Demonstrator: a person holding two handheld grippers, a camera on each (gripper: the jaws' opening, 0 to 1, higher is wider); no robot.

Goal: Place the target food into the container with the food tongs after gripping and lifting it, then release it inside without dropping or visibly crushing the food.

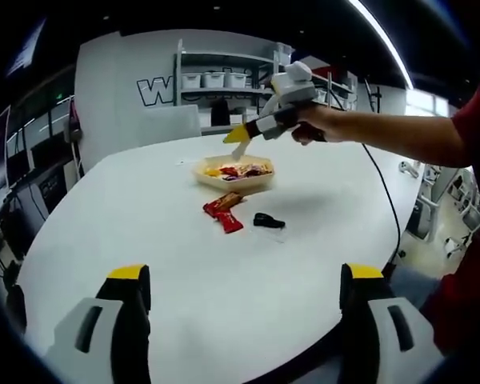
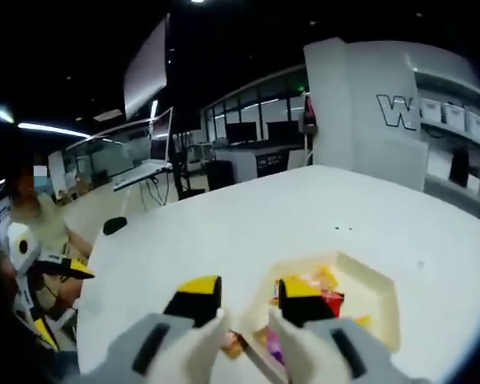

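A cream container (image 1: 260, 182) with colourful wrapped snacks sits mid-table; in the right gripper view its rim (image 2: 378, 282) lies just ahead of my jaws. My right gripper (image 1: 250, 130), held by a hand, hovers over it, shut on the pale food tongs (image 1: 240, 149), which point down at the container. In its own view the right gripper (image 2: 249, 301) has the tongs (image 2: 252, 356) between its jaws; whether they hold food I cannot tell. Two red snack packets (image 1: 224, 213) lie in front of the container. My left gripper (image 1: 246, 282) stays low at the near edge, open and holding nothing.
A small black object (image 1: 269, 220) lies right of the red packets. The white table (image 1: 144, 208) spreads wide around them. Shelves with bins (image 1: 216, 80) stand behind. A person sits at the left (image 2: 32, 216), with the left gripper (image 2: 40, 272) beside them.
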